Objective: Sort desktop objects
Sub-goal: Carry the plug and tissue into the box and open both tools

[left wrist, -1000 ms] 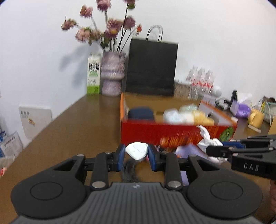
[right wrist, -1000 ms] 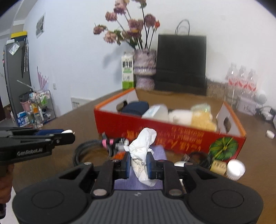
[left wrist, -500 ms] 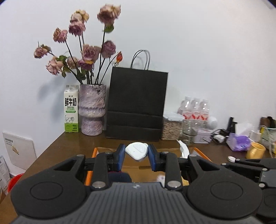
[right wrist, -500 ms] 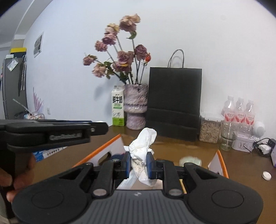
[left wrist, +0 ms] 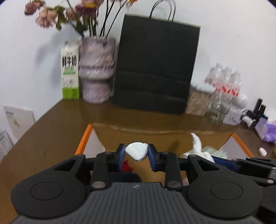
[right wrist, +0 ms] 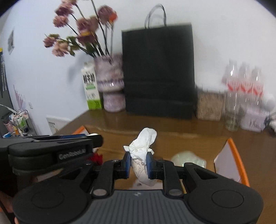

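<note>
- Desktop objects under sorting: two are held, each in one gripper, both over the open cardboard box [left wrist: 82, 143] with orange rim.
- Left gripper [left wrist: 136, 156]: jaws nearly closed, blue pads pressed on either side of a small white rounded case [left wrist: 137, 151]. Case sits level between the pads, above the box's near-left part.
- Inside the box, at 6 o'clock from the case: a dark blue item [left wrist: 124, 177] and something red [left wrist: 126, 166], both partly hidden by the gripper.
- Right gripper [right wrist: 138, 165]: jaws narrowly set, pinching a crumpled white tissue [right wrist: 143, 149]. Tissue stands upright, its top poking above the pads and its tail hanging below them.
- In the right wrist view the left gripper's body lies at 9 o'clock from the tissue, close alongside.
- At 3 o'clock from the tissue, inside the box: a pale green wrapped item [right wrist: 188, 157], blurred.
- Brown table [left wrist: 51, 131] carries the box.
- Back row along the wall, left to right: milk carton [left wrist: 69, 75], mottled purple vase [left wrist: 96, 72] with dried pink flowers [left wrist: 51, 15], black paper bag [left wrist: 155, 65], jar of grain [right wrist: 209, 105], water bottles [left wrist: 224, 81].
- Far right, at 3 o'clock from the box: purple packet [left wrist: 266, 131], small white cap [left wrist: 263, 151] on the table.
- Both views show motion blur.
</note>
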### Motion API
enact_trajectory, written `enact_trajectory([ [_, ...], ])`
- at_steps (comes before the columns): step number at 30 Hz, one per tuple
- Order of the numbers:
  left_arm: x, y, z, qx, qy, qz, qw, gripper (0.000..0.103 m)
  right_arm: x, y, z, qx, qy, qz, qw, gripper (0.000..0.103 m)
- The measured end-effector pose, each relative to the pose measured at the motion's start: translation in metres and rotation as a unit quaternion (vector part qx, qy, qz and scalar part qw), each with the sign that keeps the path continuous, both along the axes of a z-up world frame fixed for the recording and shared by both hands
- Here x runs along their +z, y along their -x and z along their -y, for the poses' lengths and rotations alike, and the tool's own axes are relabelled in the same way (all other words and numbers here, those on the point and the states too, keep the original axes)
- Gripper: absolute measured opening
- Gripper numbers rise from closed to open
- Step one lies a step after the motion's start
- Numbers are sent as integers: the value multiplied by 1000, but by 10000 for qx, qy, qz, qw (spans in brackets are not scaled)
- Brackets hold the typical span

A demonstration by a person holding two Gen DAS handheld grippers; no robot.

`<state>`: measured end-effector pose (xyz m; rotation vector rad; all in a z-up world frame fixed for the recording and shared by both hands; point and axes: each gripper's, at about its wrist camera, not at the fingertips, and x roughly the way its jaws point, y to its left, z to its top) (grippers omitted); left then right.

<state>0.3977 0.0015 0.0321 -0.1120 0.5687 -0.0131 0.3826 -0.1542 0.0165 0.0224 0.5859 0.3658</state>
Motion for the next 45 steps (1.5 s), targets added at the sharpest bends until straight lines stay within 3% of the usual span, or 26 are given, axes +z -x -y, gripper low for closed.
enact_trajectory([
  [7, -7, 1, 5, -30, -251, -219, 9994, 30, -13, 0, 1, -18, 170, -78, 9998, 18],
  [10, -4, 3, 6, -59, -300, -169, 9994, 30, -12, 2, 0, 14, 196, -88, 9998, 23],
  [12, -4, 3, 8, -54, -349, -152, 9993, 33, -12, 2, 0, -9, 211, -81, 9997, 25],
  [13, -3, 4, 9, -34, -392, -147, 9991, 45, -11, 3, 0, 11, 228, -69, 9997, 26],
  [14, -2, 5, 10, -18, -425, -120, 9990, 57, -10, 4, 0, 33, 264, -64, 9996, 37],
  [15, 0, 7, 10, -7, -453, -47, 9990, 62, -9, 5, 0, 45, 322, -57, 9995, 58],
  [17, 5, 11, 12, 36, -540, 62, 9985, 85, -5, 8, 0, 54, 397, 42, 9992, 84],
  [18, 8, 14, 13, 64, -581, 135, 9982, 91, -2, 11, 0, 33, 426, 123, 9990, 92],
  [19, 10, 16, 13, 106, -623, 219, 9978, 103, 2, 12, 1, 16, 446, 176, 9988, 93],
  [21, 14, 20, 15, 223, -756, 350, 9963, 103, 8, 14, 2, 1, 441, 222, 9988, 102],
  [38, 26, 31, 17, 322, -725, 583, 9951, 103, 23, 25, 6, -151, 586, 531, 9968, 103],
  [45, 45, 53, 16, 273, -637, 853, 9939, 103, 35, 45, 2, -278, 833, 876, 9923, 103],
])
